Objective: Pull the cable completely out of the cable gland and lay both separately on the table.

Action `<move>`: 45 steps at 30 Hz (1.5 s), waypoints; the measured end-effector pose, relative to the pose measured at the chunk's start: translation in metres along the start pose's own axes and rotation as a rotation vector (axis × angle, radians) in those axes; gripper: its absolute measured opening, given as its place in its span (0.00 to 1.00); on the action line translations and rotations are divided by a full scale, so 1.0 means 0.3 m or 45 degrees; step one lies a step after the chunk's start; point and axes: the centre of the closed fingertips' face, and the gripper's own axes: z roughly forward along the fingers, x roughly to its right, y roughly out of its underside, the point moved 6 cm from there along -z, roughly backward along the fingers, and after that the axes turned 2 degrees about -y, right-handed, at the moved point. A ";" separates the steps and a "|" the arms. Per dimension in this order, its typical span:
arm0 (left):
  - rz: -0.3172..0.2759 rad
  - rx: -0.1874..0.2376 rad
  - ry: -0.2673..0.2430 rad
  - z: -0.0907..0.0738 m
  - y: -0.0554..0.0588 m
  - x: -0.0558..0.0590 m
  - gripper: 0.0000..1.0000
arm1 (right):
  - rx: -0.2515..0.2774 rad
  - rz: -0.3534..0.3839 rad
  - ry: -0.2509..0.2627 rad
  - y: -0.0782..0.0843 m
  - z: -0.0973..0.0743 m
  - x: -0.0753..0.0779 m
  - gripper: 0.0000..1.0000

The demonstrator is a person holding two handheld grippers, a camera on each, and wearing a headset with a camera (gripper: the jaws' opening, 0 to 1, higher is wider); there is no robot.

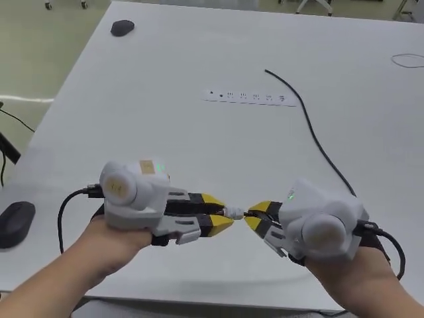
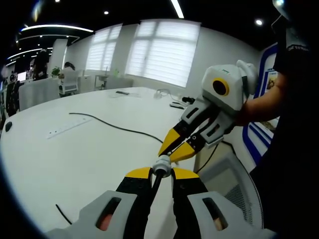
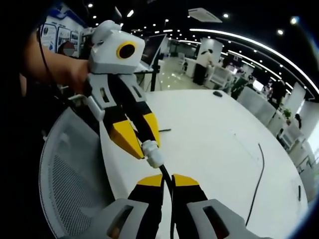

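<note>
The left gripper [image 1: 225, 218] and right gripper [image 1: 255, 216] meet tip to tip, low over the near edge of the white counter [image 1: 199, 139], each held in a hand. Between them sits the small white gland [image 1: 234, 213], off the counter surface.

In the left gripper view, that gripper's yellow-tipped fingers [image 2: 139, 173] are pressed onto the gland [image 2: 162, 165], which sits right at their tips. A dark line runs back between the fingers; I cannot tell whether it is the cable or only the gap. The right gripper [image 2: 172, 149] comes in from the upper right, its tips just beside the gland.

In the right gripper view, the black cable [image 3: 165, 175] leaves the gland [image 3: 151, 154] and runs down between that gripper's own fingers [image 3: 185, 180], which are drawn in close and pinch it. The left gripper [image 3: 148, 148] reaches down from the upper left with the gland at its tips. The cable is still seated in the gland.

Farther back on the counter lie a white power strip [image 1: 250, 97] and a long black cord [image 1: 318, 142] that passes its right end. A dark mouse [image 1: 122, 27] rests near the far left corner, and another dark mouse [image 1: 14, 223] lies at the left edge, near the left hand [image 1: 116, 242].
</note>
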 end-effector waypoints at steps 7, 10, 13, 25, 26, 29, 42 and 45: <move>-0.008 0.015 -0.016 -0.007 -0.010 -0.011 0.15 | 0.001 0.163 0.035 0.037 -0.005 0.045 0.00; -0.019 0.026 -0.020 -0.012 -0.013 -0.019 0.15 | 0.015 0.286 0.044 0.063 -0.009 0.071 0.01; -0.023 0.029 -0.025 -0.013 -0.013 -0.023 0.15 | 0.000 0.320 0.074 0.096 -0.012 0.098 0.01; -0.013 0.030 -0.021 -0.007 -0.012 -0.020 0.15 | 0.056 0.641 0.140 0.221 -0.002 0.146 0.01; -0.013 0.029 -0.021 -0.006 -0.011 -0.021 0.15 | 0.059 0.667 0.150 0.233 0.000 0.148 0.01; -0.012 0.026 -0.018 -0.005 -0.010 -0.020 0.15 | 0.059 0.723 0.173 0.263 0.006 0.153 0.01; -0.005 0.024 -0.019 -0.004 -0.006 -0.011 0.15 | 0.086 1.014 0.200 0.357 0.026 0.156 0.00; -0.014 0.030 -0.020 -0.005 -0.006 -0.008 0.15 | 0.085 1.009 0.194 0.354 0.026 0.146 0.00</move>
